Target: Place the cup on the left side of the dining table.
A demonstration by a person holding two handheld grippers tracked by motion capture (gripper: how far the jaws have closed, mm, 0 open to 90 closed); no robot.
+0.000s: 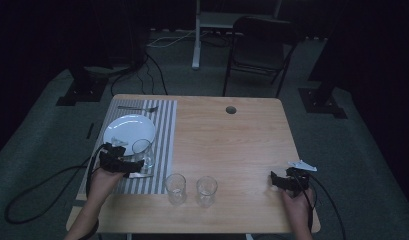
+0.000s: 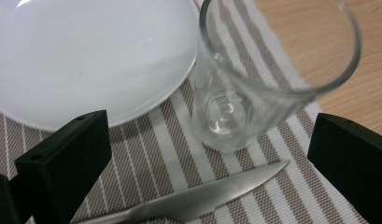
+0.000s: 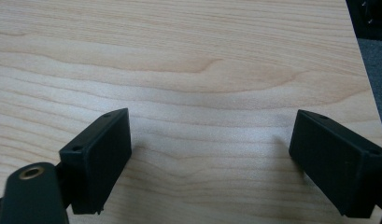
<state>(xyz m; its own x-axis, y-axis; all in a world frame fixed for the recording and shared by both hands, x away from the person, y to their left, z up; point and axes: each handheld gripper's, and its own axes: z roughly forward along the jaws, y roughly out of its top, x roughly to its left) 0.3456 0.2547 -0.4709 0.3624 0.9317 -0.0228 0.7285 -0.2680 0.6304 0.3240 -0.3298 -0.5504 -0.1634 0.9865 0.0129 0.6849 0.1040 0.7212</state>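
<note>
Work in hand: setting a place at the light wooden surface (image 1: 232, 140), judged from the layout.
Done so far: a round white plate (image 1: 129, 130) lies on the grey-and-white striped placemat (image 1: 164, 125), a metal fork (image 1: 137, 108) lies beyond the plate at the mat's far end, a steel table knife (image 2: 198, 198) lies on the mat's near part, and a clear ribbed drinking glass (image 1: 142, 152) stands upright on the mat just beside the plate.
Left to do: probably two more clear glasses (image 1: 176, 187) (image 1: 206, 190), standing side by side on bare wood near the front edge, off the mat.
Left tongs (image 1: 123, 165): spread wide, holding nothing, at the mat's near left.
Glass against left tongs (image 2: 207, 154): it stands just ahead, between the lines of the two jaws, touching neither; the knife blade lies across the gap below it.
Right tongs (image 1: 278, 181): wide apart, empty, low over bare wood at the right, well apart from every glass.
</note>
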